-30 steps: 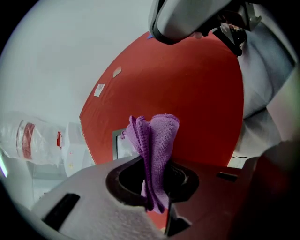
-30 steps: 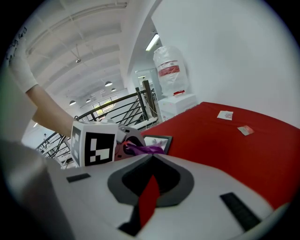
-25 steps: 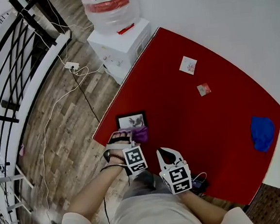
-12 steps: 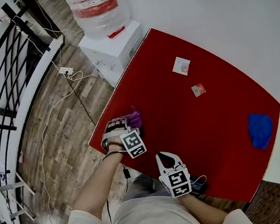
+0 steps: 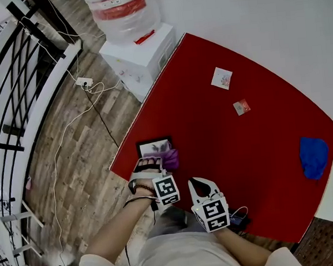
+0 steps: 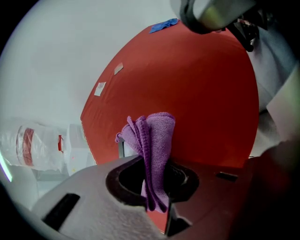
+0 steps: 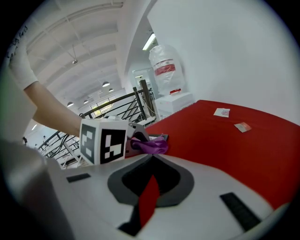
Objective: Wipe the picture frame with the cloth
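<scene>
A black picture frame (image 5: 153, 146) lies flat near the left front corner of the red table (image 5: 238, 152). My left gripper (image 5: 150, 163) is shut on a purple cloth (image 5: 167, 157), which rests against the frame's near right edge. In the left gripper view the folded cloth (image 6: 157, 136) sticks up from between the jaws, with a sliver of the frame (image 6: 120, 148) behind it. My right gripper (image 5: 200, 183) hovers shut and empty at the table's front edge, to the right of the left one. From the right gripper view the cloth (image 7: 151, 145) shows past the left gripper's marker cube (image 7: 104, 140).
A white water dispenser (image 5: 140, 48) stands off the table's far left corner. Two small cards (image 5: 223, 77) (image 5: 242, 106) lie at the back of the table and a blue cloth (image 5: 314, 157) at its right edge. Cables (image 5: 87, 82) trail over the wooden floor beside a black railing (image 5: 9, 85).
My left gripper pushed the cloth forward over the frame, hiding it, then drew back toward the front edge, so the frame shows again. The right gripper stayed put.
</scene>
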The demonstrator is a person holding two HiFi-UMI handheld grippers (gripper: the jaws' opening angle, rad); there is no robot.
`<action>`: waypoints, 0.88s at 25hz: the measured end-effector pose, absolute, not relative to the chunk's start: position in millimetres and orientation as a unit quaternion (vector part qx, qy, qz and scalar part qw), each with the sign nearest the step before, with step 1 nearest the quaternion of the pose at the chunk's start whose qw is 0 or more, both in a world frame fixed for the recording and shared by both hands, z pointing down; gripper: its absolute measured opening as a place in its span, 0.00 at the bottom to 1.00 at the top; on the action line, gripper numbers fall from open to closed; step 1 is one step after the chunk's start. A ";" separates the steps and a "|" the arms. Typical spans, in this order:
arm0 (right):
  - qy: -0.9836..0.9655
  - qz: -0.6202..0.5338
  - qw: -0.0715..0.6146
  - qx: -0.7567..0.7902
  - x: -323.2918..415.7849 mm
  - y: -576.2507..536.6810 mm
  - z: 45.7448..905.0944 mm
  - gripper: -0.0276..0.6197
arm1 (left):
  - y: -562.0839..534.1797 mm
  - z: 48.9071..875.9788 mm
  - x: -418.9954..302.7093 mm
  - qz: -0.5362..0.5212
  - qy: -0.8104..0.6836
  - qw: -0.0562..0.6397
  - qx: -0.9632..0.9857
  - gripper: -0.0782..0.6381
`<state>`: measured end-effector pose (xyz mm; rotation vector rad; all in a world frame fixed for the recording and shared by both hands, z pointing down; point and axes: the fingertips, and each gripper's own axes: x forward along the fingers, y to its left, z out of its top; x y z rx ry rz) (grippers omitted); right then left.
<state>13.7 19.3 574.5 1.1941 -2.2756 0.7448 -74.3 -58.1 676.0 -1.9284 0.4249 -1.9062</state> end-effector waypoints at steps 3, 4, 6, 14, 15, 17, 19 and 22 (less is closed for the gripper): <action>-0.829 0.271 0.231 0.430 11.3 23.3 573.9 0.05 | -41.3 675.6 -71.8 -0.679 0.147 0.203 -0.690 0.19; -0.830 0.271 0.232 0.430 10.9 25.0 574.3 0.05 | -37.3 675.6 -71.3 -0.679 0.146 0.205 -0.689 0.19; -0.830 0.272 0.232 0.429 10.3 27.8 575.5 0.05 | -32.6 674.8 -70.7 -0.680 0.145 0.209 -0.688 0.19; -0.829 0.273 0.231 0.430 10.7 29.7 575.4 0.05 | -22.1 669.2 -66.5 -0.679 0.142 0.217 -0.687 0.19; -0.829 0.273 0.230 0.430 10.5 29.9 575.1 0.05 | -20.0 670.6 -66.3 -0.679 0.142 0.216 -0.688 0.19; -0.830 0.272 0.229 0.430 10.0 29.4 574.8 0.05 | -18.8 672.0 -66.5 -0.679 0.142 0.216 -0.687 0.19; -0.831 0.271 0.229 0.429 9.5 28.6 575.2 0.05 | -21.2 670.6 -66.7 -0.678 0.145 0.217 -0.688 0.19; -0.831 0.269 0.232 0.428 8.9 27.9 574.4 0.05 | -28.6 660.6 -68.8 -0.660 0.176 0.200 -0.702 0.19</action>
